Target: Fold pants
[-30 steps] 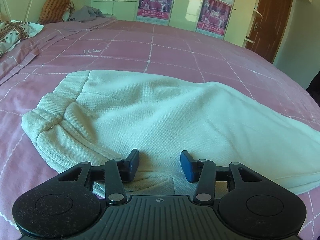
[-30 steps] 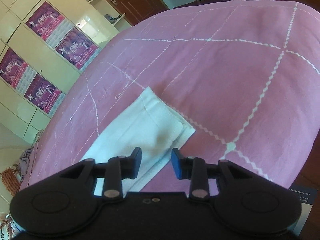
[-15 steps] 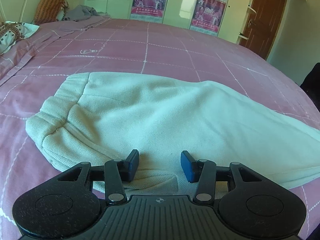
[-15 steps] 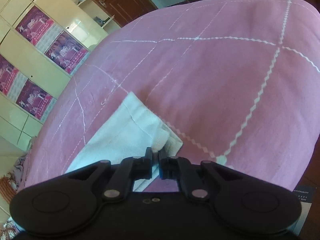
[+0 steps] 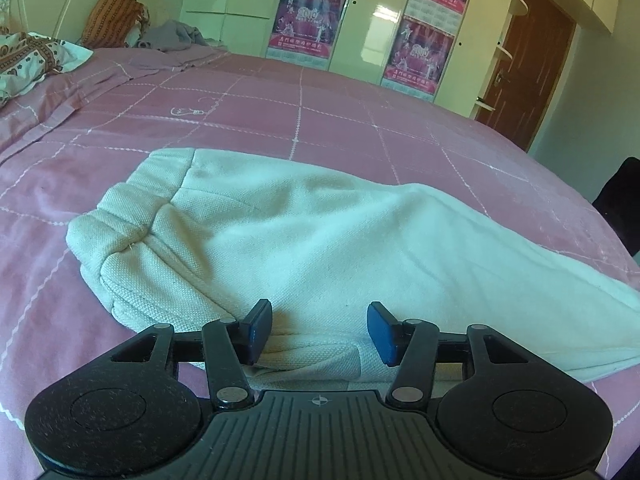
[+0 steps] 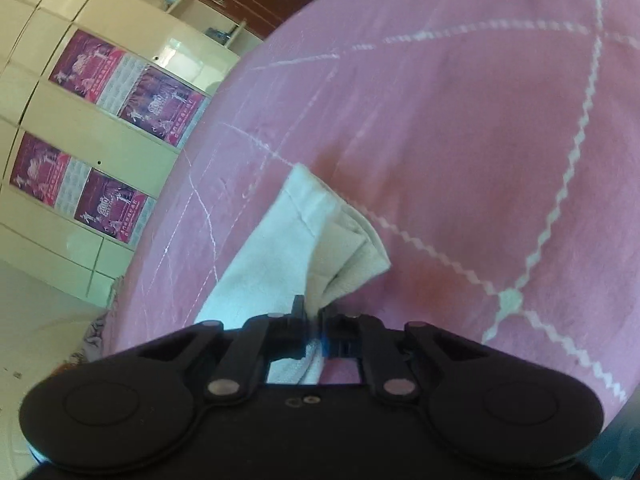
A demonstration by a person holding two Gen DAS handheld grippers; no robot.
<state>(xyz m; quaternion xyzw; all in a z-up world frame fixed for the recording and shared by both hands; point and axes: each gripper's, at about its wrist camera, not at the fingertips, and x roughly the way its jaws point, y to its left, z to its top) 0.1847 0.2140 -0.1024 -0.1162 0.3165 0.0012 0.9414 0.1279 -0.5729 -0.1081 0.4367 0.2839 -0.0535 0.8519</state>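
Note:
Cream-white pants lie flat on the pink bedspread, the ribbed waistband to the left and the legs running off to the right. My left gripper hovers over the near edge of the seat; its jaws are opening and the blue pads do not press the cloth. In the right wrist view the leg cuff is bunched and lifted off the bed. My right gripper is shut on that cuff, with cloth pinched between the pads.
The bedspread has a white zigzag grid. Crumpled grey clothes, an orange pillow and a patterned pillow lie at the far left. A cream wardrobe with posters and a brown door stand behind.
The right jaws closed on the leg cuff, which now bunches up between them. The left jaws stand slightly wider than before over the seat of the pants.

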